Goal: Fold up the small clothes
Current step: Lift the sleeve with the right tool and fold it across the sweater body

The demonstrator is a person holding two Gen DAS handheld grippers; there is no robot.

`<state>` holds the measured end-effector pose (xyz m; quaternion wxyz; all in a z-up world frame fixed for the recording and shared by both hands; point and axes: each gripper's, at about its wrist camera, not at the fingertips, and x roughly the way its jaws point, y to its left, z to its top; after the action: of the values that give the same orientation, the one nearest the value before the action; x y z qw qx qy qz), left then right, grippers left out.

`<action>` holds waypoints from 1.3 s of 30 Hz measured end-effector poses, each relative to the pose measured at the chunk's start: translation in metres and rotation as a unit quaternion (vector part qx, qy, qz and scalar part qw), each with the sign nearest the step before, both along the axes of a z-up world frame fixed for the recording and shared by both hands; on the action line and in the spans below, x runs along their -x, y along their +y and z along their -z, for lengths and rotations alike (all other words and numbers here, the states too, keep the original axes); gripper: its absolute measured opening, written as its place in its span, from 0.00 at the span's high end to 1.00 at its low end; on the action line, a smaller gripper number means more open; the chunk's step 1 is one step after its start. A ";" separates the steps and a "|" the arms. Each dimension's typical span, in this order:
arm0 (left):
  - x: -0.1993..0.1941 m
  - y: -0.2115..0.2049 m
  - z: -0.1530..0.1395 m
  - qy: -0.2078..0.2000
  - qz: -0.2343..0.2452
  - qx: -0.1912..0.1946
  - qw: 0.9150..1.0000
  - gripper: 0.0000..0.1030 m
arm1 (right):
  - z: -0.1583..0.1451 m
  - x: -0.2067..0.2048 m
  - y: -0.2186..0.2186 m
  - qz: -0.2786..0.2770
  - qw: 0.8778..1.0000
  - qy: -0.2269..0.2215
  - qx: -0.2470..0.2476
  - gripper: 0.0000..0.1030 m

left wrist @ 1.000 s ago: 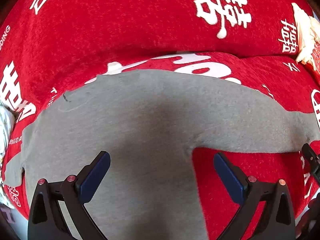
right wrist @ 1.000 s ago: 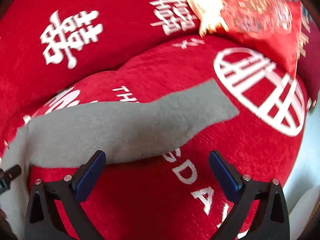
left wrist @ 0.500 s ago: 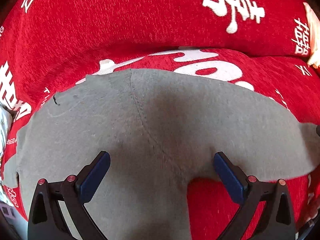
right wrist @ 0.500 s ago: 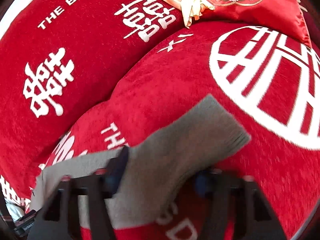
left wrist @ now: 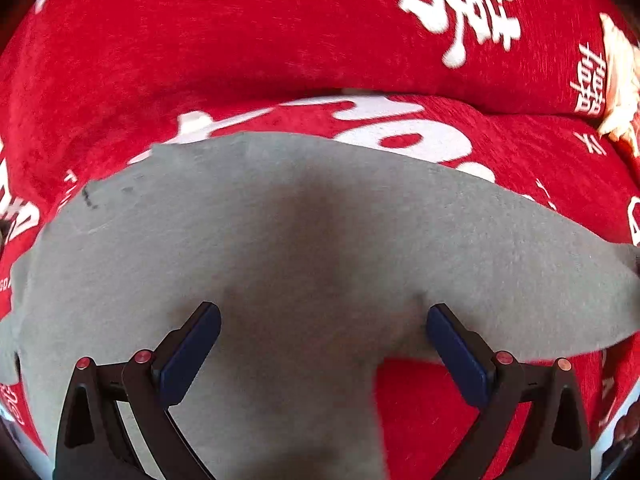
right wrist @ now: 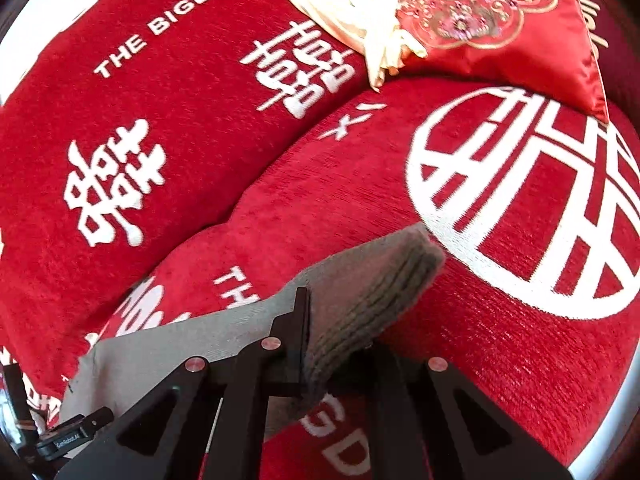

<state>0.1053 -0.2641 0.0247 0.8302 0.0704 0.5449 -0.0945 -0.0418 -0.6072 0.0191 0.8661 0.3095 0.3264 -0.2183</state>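
A small grey knit garment (left wrist: 320,240) lies spread flat on a red seat cover with white characters (left wrist: 540,168). My left gripper (left wrist: 324,332) hovers open just over the garment's body near the armpit, with nothing pinched between its blue pads (left wrist: 192,352). In the right wrist view, my right gripper (right wrist: 310,320) is shut on the garment's sleeve just behind the ribbed cuff (right wrist: 384,280). The cuff sticks out past the fingers and is raised off the cover. The far finger is hidden under the cloth.
A red back cushion (right wrist: 160,128) printed with white characters rises behind the seat. A red embroidered satin pillow (right wrist: 500,28) and a cream cloth (right wrist: 352,12) lie at the back right. The seat's front edge (right wrist: 600,420) runs at lower right.
My right gripper went from wide open to shut on the sleeve near the cuff and raised it. My left gripper slid further over the grey body and stayed open.
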 end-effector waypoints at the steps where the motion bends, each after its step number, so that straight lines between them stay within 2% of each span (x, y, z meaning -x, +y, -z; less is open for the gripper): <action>1: 0.003 0.008 -0.002 -0.004 -0.003 0.003 1.000 0.00 | -0.004 0.000 0.004 -0.003 1.000 0.000 0.003 0.94; 10: 0.041 0.088 -0.014 -0.017 -0.028 0.048 0.998 0.00 | -0.041 -0.008 0.054 -0.030 0.999 0.006 0.032 0.94; 13: 0.052 0.110 -0.019 -0.027 -0.030 0.058 0.997 0.00 | -0.051 -0.014 0.075 -0.035 0.998 0.013 0.055 0.94; 19: 0.068 0.154 -0.025 -0.041 -0.035 0.078 0.995 0.00 | -0.059 -0.022 0.109 -0.036 0.996 0.024 0.074 0.94; 24: 0.070 0.182 -0.020 -0.034 -0.044 0.088 0.995 0.00 | -0.063 -0.032 0.139 -0.051 0.993 0.049 0.091 0.94; 29: 0.074 0.208 -0.011 -0.028 -0.060 0.085 0.994 0.00 | -0.070 -0.041 0.176 -0.061 0.989 0.058 0.118 0.94; 35: 0.081 0.239 0.003 -0.025 -0.076 0.064 0.995 0.00 | -0.071 -0.052 0.216 -0.065 0.989 0.055 0.119 0.94; 39: 0.085 0.261 0.008 -0.021 -0.087 0.065 0.994 0.00 | -0.072 -0.057 0.243 -0.068 0.991 0.045 0.107 0.94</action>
<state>0.0202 -0.0032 0.0163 0.8491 -0.0295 0.5245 -0.0553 0.0149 -0.3641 0.0909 0.8914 0.1820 0.3605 -0.2060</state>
